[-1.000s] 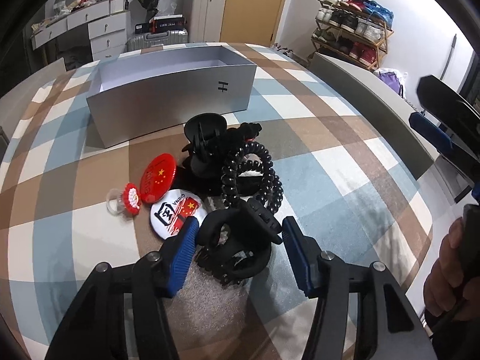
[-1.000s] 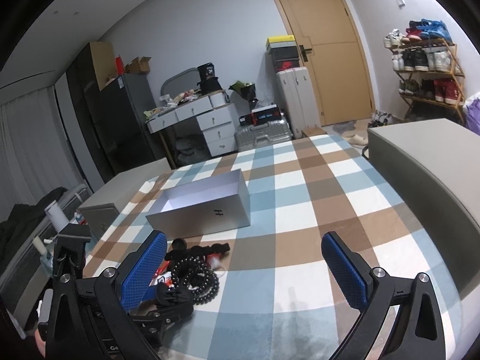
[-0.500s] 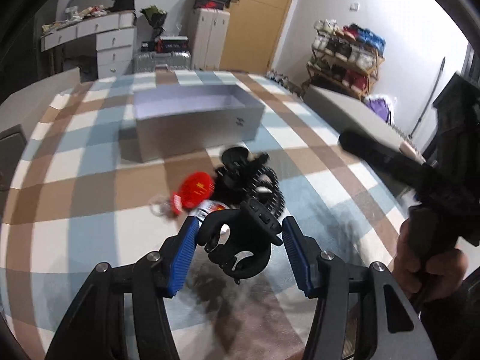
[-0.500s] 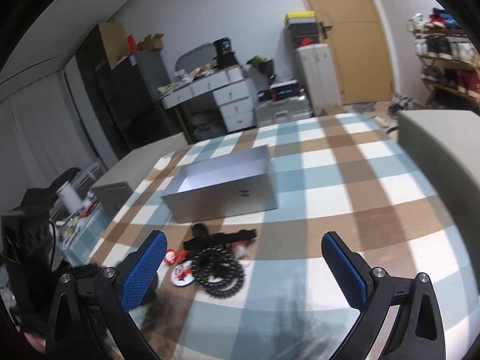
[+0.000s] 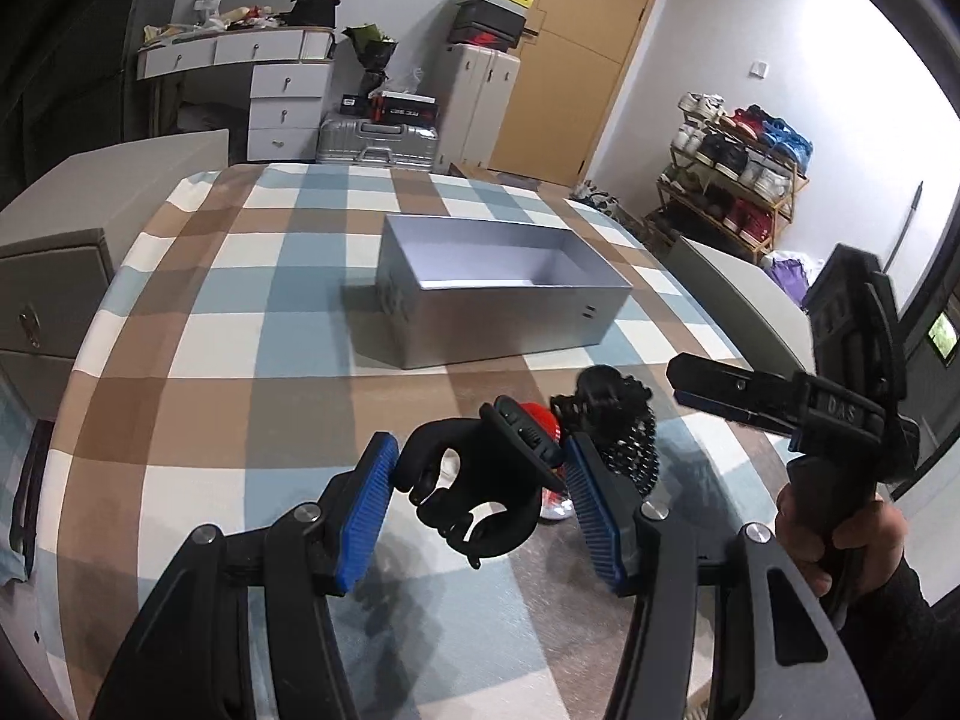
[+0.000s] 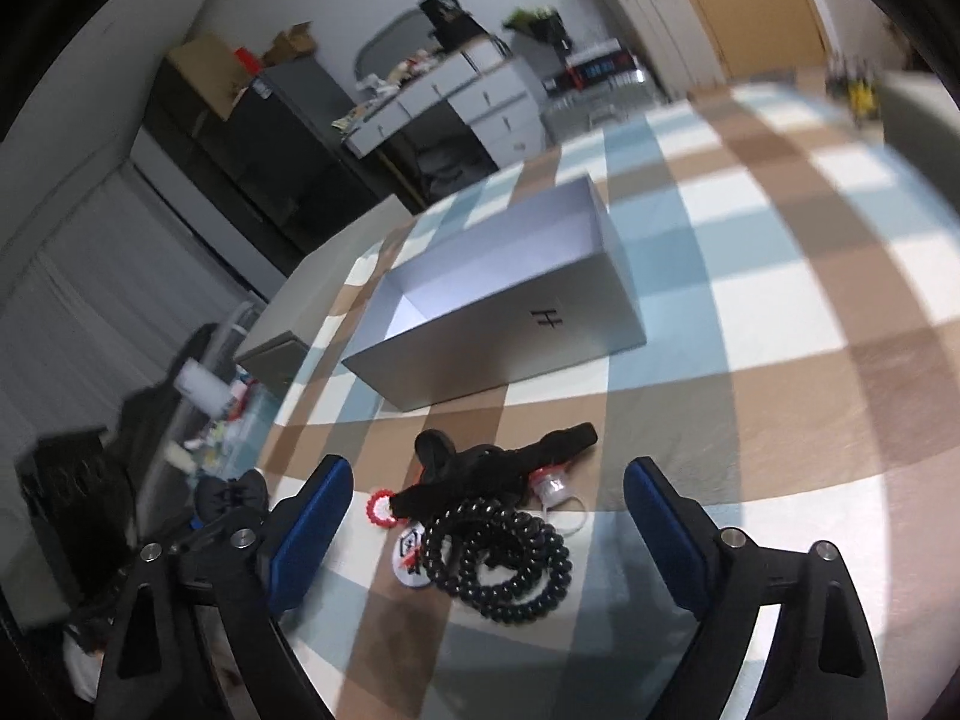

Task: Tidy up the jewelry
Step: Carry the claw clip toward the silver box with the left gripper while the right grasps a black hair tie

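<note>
Slippage looked the chief danger: the left gripper (image 5: pixel 480 504) was clamped on a black claw hair clip (image 5: pixel 480 480), its blue pads pressing only the clip's curved outer sides, so a jolt on the way to the silver box (image 5: pixel 498 300) might, I judged, twist the clip out and drop it onto the checked cloth (image 5: pixel 240 360). Held clear above the cloth, the clip had the box ahead of it, open-topped and apparently empty, with bare cloth between and on the box's left. A second risk lay with the right gripper (image 6: pixel 486 516), whose jaws stood wide and had just been closing a little with nothing between them; it hung over the remaining pile, where a black spiral coil (image 6: pixel 504 564) lay against a second dark clip (image 6: pixel 480 468), a round badge (image 6: pixel 411 552) and a small red-edged piece (image 6: pixel 379 504). Grabbing the coil could drag its neighbours along. Both tools worked close together near the pile, so their paths might cross; open cloth to the pile's right offered room.
</note>
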Demonstrator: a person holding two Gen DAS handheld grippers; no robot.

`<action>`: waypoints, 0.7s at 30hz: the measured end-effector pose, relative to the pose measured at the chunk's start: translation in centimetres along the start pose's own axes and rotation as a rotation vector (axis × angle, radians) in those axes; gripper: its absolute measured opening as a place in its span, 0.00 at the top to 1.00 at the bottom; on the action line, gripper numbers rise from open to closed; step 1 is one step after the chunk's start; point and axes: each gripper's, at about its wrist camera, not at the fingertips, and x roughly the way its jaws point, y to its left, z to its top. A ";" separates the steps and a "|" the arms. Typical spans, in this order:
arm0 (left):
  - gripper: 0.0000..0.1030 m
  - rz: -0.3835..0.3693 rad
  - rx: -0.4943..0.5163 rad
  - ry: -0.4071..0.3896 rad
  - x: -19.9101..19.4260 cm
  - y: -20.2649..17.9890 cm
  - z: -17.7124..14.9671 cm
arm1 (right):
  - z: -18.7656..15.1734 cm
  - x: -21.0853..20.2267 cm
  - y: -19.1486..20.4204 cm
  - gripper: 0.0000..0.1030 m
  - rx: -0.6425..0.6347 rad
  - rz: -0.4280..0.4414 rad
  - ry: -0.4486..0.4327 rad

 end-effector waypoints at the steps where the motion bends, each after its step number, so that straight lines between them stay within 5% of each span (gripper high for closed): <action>1: 0.50 -0.003 -0.003 0.000 -0.1 0.3 0.1 | 0.2 0.3 -0.4 0.15 0.025 0.012 0.012; 8: 0.50 -0.022 -0.023 0.014 0.9 1.2 0.7 | 0.7 1.9 -3.5 0.32 0.207 0.082 0.076; 14: 0.50 -0.027 -0.025 0.030 1.5 1.4 1.0 | 0.7 2.6 -4.5 0.62 0.266 0.129 0.098; 16: 0.50 -0.027 -0.026 0.034 1.6 1.4 1.1 | 0.7 2.2 -4.5 0.79 0.265 0.134 0.079; 21: 0.50 -0.021 -0.024 0.037 1.6 1.5 1.4 | 0.8 0.9 -4.0 0.79 0.224 0.162 0.040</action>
